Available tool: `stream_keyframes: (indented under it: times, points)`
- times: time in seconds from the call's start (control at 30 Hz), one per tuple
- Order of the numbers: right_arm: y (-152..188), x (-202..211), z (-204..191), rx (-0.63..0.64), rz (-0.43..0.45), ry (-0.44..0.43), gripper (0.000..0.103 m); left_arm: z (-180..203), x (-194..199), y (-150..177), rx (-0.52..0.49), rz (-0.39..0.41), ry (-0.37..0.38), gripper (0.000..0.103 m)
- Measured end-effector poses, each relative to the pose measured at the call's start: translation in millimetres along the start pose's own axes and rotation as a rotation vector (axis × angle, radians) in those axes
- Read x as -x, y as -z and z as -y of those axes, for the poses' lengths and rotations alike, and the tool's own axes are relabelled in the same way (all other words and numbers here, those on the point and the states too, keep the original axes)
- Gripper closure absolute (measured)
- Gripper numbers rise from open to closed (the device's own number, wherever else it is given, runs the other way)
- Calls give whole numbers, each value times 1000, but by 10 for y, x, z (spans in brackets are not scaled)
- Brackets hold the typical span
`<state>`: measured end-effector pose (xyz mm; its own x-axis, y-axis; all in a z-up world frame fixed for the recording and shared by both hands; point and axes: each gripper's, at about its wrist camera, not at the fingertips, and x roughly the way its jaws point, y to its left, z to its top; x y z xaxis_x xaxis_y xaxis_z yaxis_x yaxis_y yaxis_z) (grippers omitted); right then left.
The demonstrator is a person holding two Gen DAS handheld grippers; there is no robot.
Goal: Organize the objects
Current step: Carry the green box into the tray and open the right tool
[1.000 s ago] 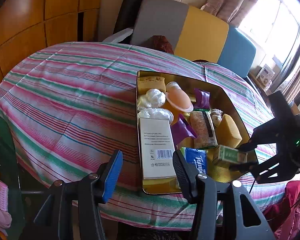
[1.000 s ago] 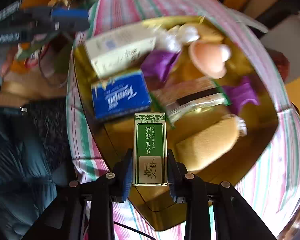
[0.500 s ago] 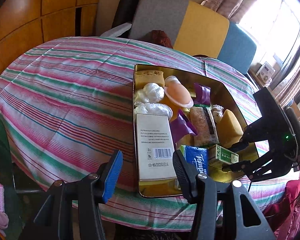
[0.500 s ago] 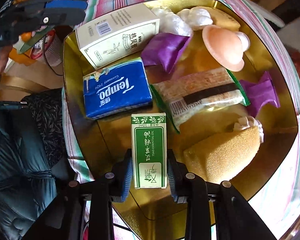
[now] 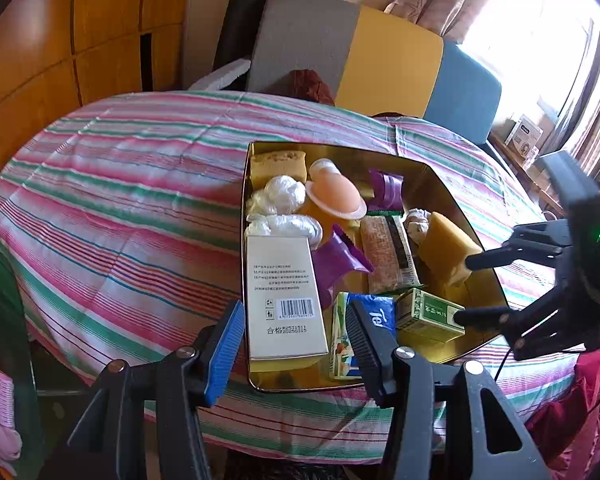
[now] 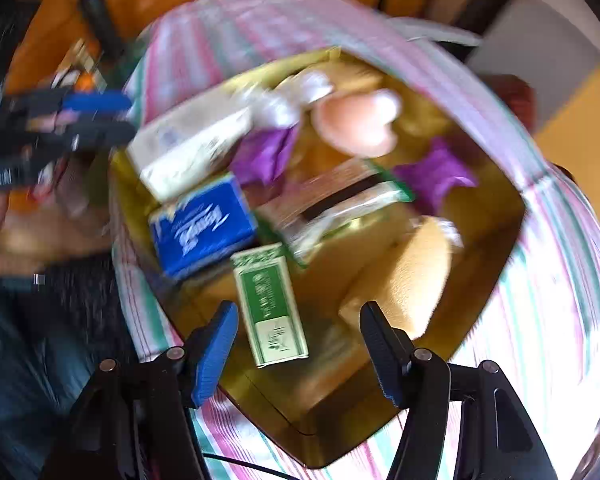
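Labels: "Tempo" on blue tissue pack (image 6: 204, 228) | green box (image 6: 270, 304) unreadable, lying free | left gripper (image 5: 296, 344), right gripper (image 6: 296, 344) both spread, empty

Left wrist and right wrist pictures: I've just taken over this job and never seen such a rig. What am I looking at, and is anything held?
There is no robot arm here. A person holds a two-finger gripper in each hand, and a fisheye camera on each looks forward along its fingers.

The left wrist view shows the left gripper, open and holding nothing, in front of a gold tray on a striped tablecloth. The right gripper reaches in from the right side.

The right wrist view is blurred. It looks down into the same tray, with the right gripper open.

In the tray lie a white box, a blue tissue pack, a green box, purple wrappers, yellow sponges and other small items. The green box lies on the tray floor between the right gripper's open fingers, not clamped.
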<state>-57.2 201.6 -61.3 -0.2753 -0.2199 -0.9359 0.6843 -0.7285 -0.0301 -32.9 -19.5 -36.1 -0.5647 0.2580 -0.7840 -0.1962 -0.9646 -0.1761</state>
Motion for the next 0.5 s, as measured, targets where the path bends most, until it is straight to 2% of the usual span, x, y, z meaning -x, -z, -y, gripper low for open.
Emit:
stream_keyframes:
  times: [0.1, 0.17, 0.27, 0.4, 0.5]
  points:
    - [115, 188, 39, -109, 94, 14, 32, 47, 41, -6, -9, 18, -20, 49]
    - [146, 254, -66, -187, 150, 43, 25, 90, 72, -9, -17, 32, -53, 49]
    - [206, 360, -142, -311, 226, 87, 20, 145, 127, 1, -26, 60, -80, 49]
    - [341, 425, -263, -485, 317, 187, 13, 240, 178, 15, -42, 89, -110, 49]
    - [522, 605, -362, -615, 410, 312, 3, 341, 215, 35, -58, 120, -129, 49]
